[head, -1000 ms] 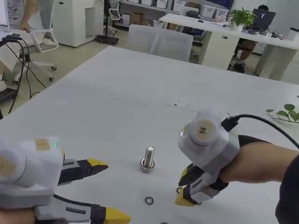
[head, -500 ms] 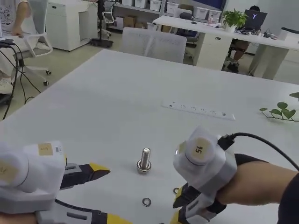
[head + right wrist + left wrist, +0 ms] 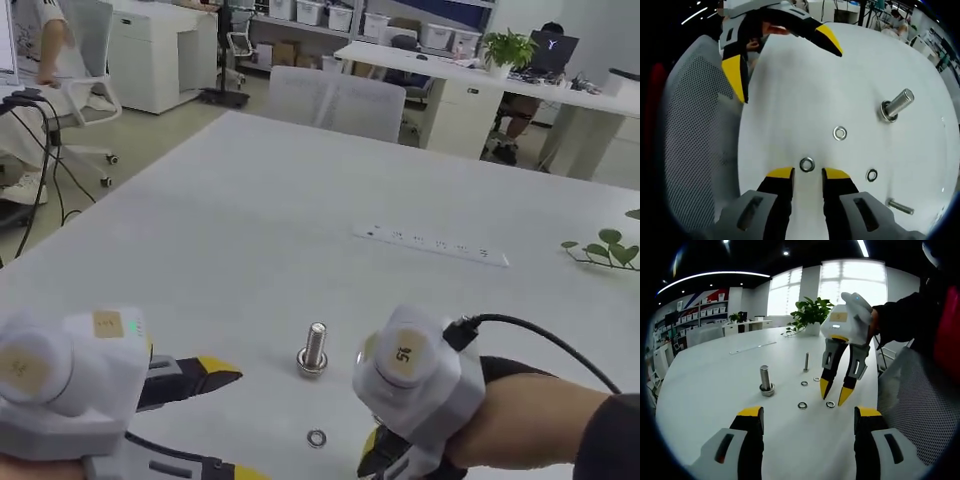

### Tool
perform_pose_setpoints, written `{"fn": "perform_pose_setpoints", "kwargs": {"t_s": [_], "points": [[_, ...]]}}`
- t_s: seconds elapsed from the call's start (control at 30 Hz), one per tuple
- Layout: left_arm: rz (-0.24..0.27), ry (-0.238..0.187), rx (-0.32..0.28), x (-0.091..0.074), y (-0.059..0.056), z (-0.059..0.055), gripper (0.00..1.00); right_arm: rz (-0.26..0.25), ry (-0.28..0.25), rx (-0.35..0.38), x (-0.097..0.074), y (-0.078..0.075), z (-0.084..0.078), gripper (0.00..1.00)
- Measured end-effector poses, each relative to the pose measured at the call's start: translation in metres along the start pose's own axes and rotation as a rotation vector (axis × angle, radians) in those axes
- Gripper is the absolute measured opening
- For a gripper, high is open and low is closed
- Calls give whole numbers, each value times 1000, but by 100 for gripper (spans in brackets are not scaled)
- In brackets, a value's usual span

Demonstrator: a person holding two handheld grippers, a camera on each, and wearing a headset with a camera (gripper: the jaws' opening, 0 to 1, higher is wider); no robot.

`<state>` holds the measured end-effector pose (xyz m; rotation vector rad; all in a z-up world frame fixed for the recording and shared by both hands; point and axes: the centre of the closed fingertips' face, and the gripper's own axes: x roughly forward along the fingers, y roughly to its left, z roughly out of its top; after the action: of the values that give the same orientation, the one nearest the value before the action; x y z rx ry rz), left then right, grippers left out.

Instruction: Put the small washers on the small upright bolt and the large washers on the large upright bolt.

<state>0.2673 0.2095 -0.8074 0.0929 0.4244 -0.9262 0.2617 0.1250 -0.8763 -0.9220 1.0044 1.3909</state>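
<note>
The right gripper (image 3: 808, 173) has its jaws a little apart, tips down at the white table (image 3: 790, 90), with one washer (image 3: 807, 164) lying just in front of the gap. The left gripper (image 3: 809, 412) has its jaws wide apart, holding nothing. Farther off stand the big bolt (image 3: 897, 104) and the small bolt (image 3: 806, 361), apart from each other.

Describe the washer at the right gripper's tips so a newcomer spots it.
On the white table, start at the large upright bolt. Several loose washers lie nearby; this washer is the one directly ahead of the right gripper, centred on the gap between its yellow tips.
</note>
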Motion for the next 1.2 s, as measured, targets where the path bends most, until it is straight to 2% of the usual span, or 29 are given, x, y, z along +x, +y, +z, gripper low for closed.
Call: {"fn": "perform_pose_setpoints", "kwargs": {"t_s": [0.1,0.27,0.43,0.93,1.2], "points": [[0,0,0,0,-1,0,73,2,-4,-4,1,-1,3,23],[0,-1,-2,-1,-2,0,73,-11,4,-51,2,3,6,22],[2,-3,-5,-1,-2,0,73,-51,27,-137,3,-1,5,18],[9,-14,-2,-4,-4,4,72,-42,27,-151,3,2,6,14],[1,-1,6,-4,-6,1,71,-36,13,-144,3,2,5,13]]}}
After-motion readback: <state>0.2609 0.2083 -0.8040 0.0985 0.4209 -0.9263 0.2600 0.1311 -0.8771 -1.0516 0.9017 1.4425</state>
